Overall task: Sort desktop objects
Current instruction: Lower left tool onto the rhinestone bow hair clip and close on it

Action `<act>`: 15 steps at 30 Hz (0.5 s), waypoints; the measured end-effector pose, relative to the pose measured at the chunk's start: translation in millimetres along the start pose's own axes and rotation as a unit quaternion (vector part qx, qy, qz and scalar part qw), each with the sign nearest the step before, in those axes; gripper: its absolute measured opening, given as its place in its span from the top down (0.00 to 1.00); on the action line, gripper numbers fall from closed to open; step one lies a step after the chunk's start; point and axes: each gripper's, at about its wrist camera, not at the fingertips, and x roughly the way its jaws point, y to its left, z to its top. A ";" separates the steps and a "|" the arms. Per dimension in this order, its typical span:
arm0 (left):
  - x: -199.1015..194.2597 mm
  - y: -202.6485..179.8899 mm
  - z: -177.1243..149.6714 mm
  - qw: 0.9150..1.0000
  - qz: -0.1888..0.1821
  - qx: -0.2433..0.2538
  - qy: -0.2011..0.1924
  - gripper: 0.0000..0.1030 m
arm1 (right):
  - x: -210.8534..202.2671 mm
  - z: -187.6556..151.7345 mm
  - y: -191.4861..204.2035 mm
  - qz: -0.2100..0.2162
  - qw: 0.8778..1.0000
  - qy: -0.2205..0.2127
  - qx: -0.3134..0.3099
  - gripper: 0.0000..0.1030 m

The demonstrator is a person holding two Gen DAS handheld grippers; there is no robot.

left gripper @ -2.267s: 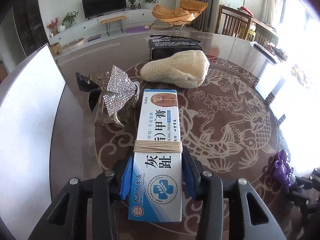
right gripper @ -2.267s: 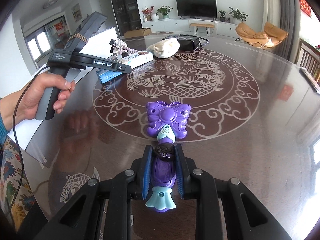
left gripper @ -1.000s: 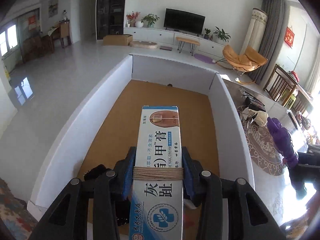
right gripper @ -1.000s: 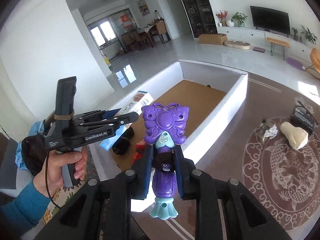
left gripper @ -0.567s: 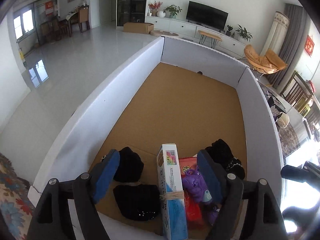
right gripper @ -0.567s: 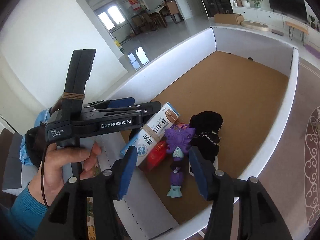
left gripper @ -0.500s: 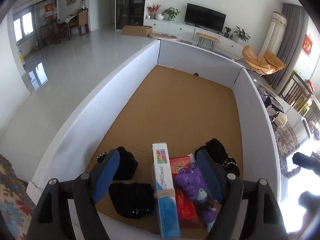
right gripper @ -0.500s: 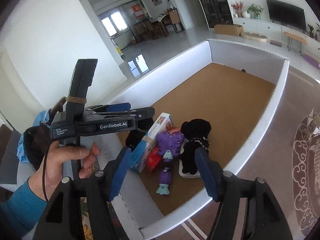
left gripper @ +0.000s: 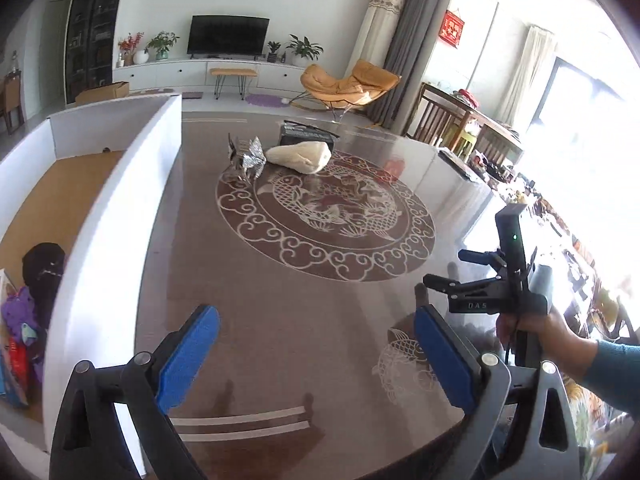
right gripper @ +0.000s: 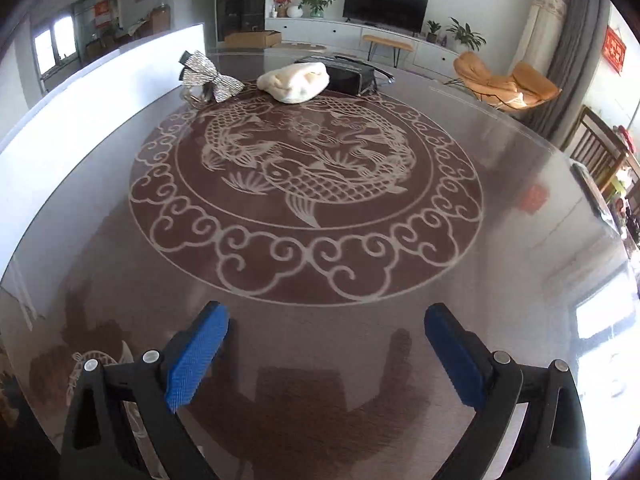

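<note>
Left wrist view: left gripper spread wide, jaws just opened, nothing between the blue pads. Hovering over the dark round table, just beside the white wall of the box. Inside the box at far left, the purple toy lying against a black item. Across the table, near the far rim: sequined bow, cream knitted pouch and black box, close together. At right, a hand gripping the right gripper, pointed toward the table's middle.

Right wrist view: right gripper likewise spread, just opened, empty, low over the fish medallion. Same three things ahead: bow leftmost, pouch touching or overlapping the black box behind it.

Judged step: drop-off done, return for the next pickup. Next move calls for reaching across the table and choosing separate targets, likely bow for the left, pouch for the right, with jaws kept wide for the soft, bulky pouch.
</note>
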 end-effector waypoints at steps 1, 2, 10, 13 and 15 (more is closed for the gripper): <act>17.5 -10.5 -4.7 1.000 0.002 0.007 0.019 0.03 | -5.7 -9.0 -18.8 0.008 1.000 -0.008 0.020 0.03; 34.0 -16.6 -8.5 0.999 0.007 0.011 0.034 0.03 | -6.2 -12.2 -29.5 0.002 0.999 -0.008 0.035 0.03; 105.5 -12.8 -0.5 0.992 0.097 0.005 0.084 0.03 | -11.2 -15.4 -40.3 0.007 0.998 -0.007 0.066 0.00; 122.4 6.1 19.5 0.990 0.119 -0.001 0.074 0.02 | -10.2 -14.8 -39.3 0.007 0.998 -0.007 0.066 0.00; 136.1 16.8 33.6 0.987 0.141 0.005 0.076 0.00 | -10.2 -14.8 -39.3 0.007 0.998 -0.007 0.066 0.00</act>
